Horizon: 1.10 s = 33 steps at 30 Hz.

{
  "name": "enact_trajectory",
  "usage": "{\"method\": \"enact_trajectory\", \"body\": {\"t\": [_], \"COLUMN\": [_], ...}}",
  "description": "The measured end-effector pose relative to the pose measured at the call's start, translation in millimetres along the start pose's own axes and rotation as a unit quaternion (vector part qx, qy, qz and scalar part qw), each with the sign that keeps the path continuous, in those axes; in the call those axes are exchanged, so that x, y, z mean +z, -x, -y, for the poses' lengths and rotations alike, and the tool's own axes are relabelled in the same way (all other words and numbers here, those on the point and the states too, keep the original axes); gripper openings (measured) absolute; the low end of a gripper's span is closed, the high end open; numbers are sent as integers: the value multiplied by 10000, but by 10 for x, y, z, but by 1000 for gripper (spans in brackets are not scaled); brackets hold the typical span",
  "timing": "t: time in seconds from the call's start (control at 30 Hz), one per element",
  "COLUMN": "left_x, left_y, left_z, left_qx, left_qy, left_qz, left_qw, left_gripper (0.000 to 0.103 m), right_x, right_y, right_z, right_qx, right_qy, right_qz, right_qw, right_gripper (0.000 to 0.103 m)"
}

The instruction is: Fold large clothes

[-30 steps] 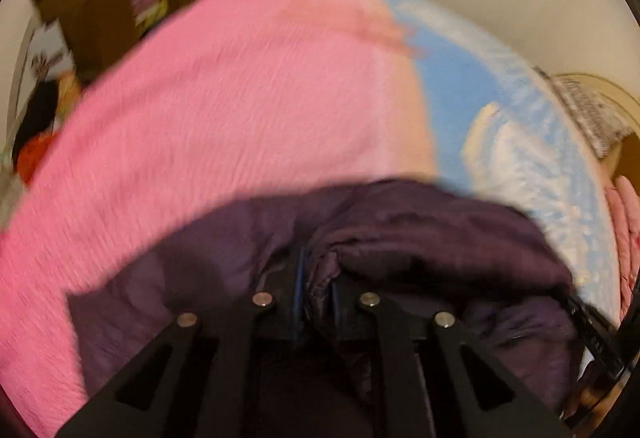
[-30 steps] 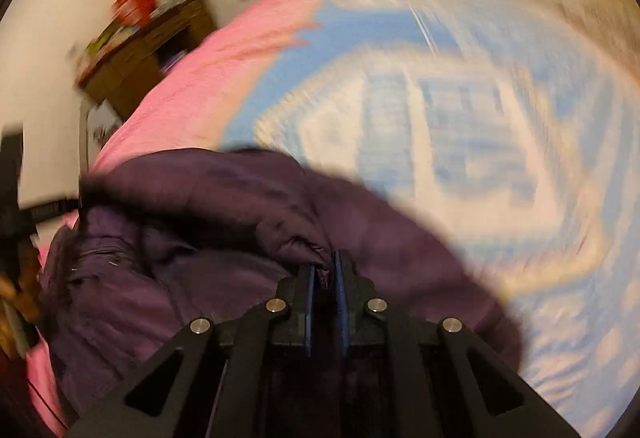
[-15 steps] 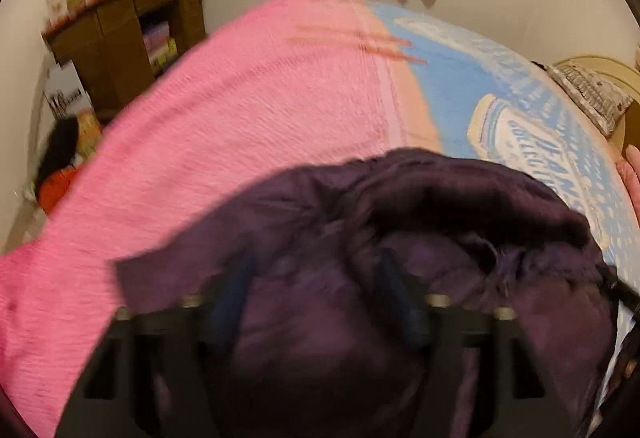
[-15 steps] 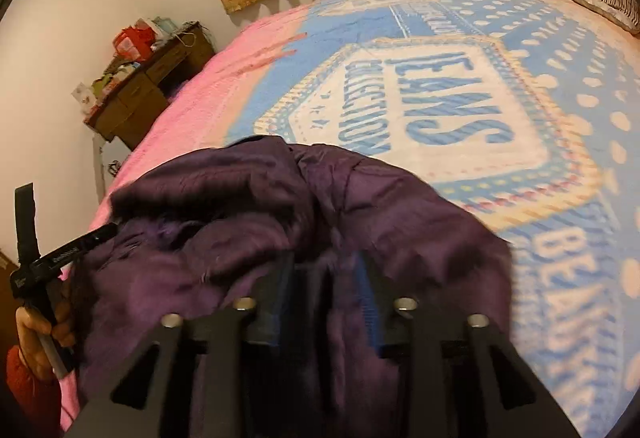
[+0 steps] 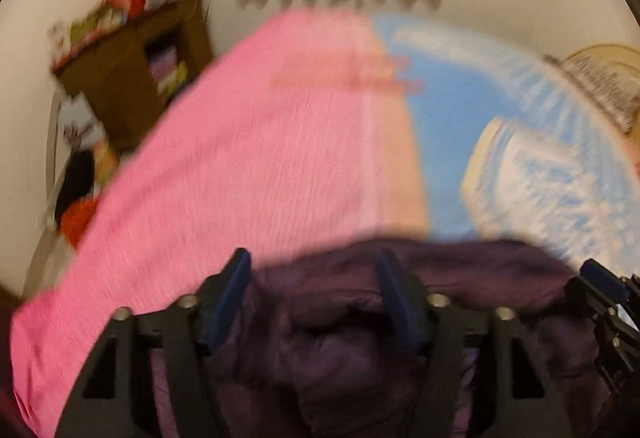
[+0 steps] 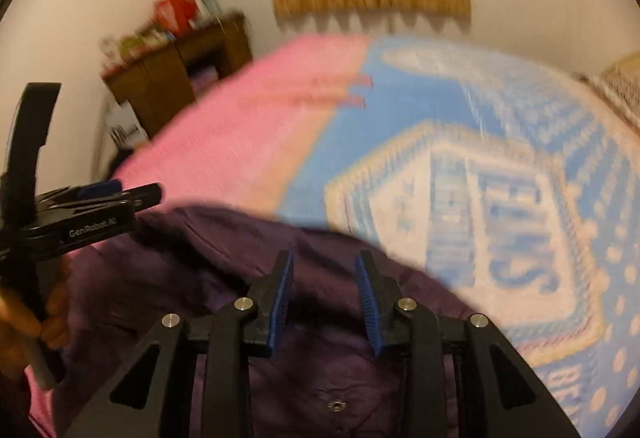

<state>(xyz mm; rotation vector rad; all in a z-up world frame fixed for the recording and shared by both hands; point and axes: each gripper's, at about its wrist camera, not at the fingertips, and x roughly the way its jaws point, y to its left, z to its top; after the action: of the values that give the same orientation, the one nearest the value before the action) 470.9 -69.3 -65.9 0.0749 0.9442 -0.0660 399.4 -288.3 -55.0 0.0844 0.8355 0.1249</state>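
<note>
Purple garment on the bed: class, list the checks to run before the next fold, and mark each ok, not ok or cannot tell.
1. Left gripper open: ok.
2. Right gripper open: ok.
3. Purple garment released, lying on the bed: ok.
4. Garment lying flat: not ok, bunched and creased.
5. Next edge to grasp located: cannot tell, the views are blurred.

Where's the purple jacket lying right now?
The purple jacket lies on the bed near its close edge, straddling the pink blanket and blue blanket, directly under both open tongs.
</note>
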Motion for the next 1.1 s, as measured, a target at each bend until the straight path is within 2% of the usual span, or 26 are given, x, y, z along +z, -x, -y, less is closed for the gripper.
{"method": "enact_trajectory", "body": {"t": [0.03, 0.07, 0.1, 0.13, 0.2, 0.3, 0.4, 0.53, 0.6, 0.63, 0.67, 0.7, 0.77, 0.83, 0.9, 1.0, 1.1], "left_x": [-158, -320, -410, -461, -419, -382, -346, -259, -245, -232, -283, -335, -521, -771, -1128, -1649, -2289], "left_y": [-151, -278, -319, -323, -357, -420, -476, -507, -320, -188, -18, 235, 703, 1044, 1334, 1559, 1672], "left_z": [-64, -136, -201, -268, -271, -163, -139, -166, -246, -330, -407, -543, -804, -1043, -1319, -1633, -1932], "left_qx": [-39, -166, -333, -534, -516, -189, -158, -188, -450, -639, -801, -893, -761, -673, -608, -471, -646], "left_qy": [17, 3, 101, 316, 397, 283, 337, 287, 272, 350, 422, 446, 299, 189, 98, 190, 554], "left_qz": [-153, -196, -117, 42, 20, 102, 76, 4, -246, -230, -86, 197, 699, 1009, 1207, 1151, 959], "left_qw": [9999, 9997, 9993, 9981, 9979, 9994, 9993, 9994, 9983, 9971, 9959, 9948, 9942, 9924, 9908, 9921, 9917], "left_gripper": [67, 76, 76, 77, 81, 89, 94, 94, 87, 84, 84, 85, 91, 94, 94, 94, 94], "right_x": [-126, -293, -446, -498, -491, -476, -484, -481, -432, -411, -426, -473, -611, -830, -1125, -1672, -2189], "right_y": [-117, -258, -317, -287, -319, -343, -327, -333, -252, -120, 98, 407, 914, 1412, 1863, 2375, 2700], "right_z": [90, 191, 293, 403, 552, 528, 463, 364, 359, 356, 361, 381, 442, 503, 547, 661, 699], "right_qx": [166, 397, 727, 979, 1227, 1153, 960, 774, 803, 730, 702, 849, 1071, 973, 863, 760, 747], "right_qy": [-112, -165, -219, -451, -848, -806, -683, -518, -530, -551, -584, -583, -579, -587, -612, -921, -1189], "right_qz": [-194, -456, -383, -132, -125, -101, -28, -56, -322, -434, -304, 48, 565, 925, 1187, 1338, 1424], "right_qw": [9996, 9980, 9964, 9941, 9887, 9900, 9930, 9956, 9948, 9949, 9954, 9947, 9910, 9892, 9873, 9838, 9798], "right_gripper": [32, 32, 32, 31, 29, 29, 29, 30, 31, 31, 31, 31, 37, 54, 54, 54, 54]}}
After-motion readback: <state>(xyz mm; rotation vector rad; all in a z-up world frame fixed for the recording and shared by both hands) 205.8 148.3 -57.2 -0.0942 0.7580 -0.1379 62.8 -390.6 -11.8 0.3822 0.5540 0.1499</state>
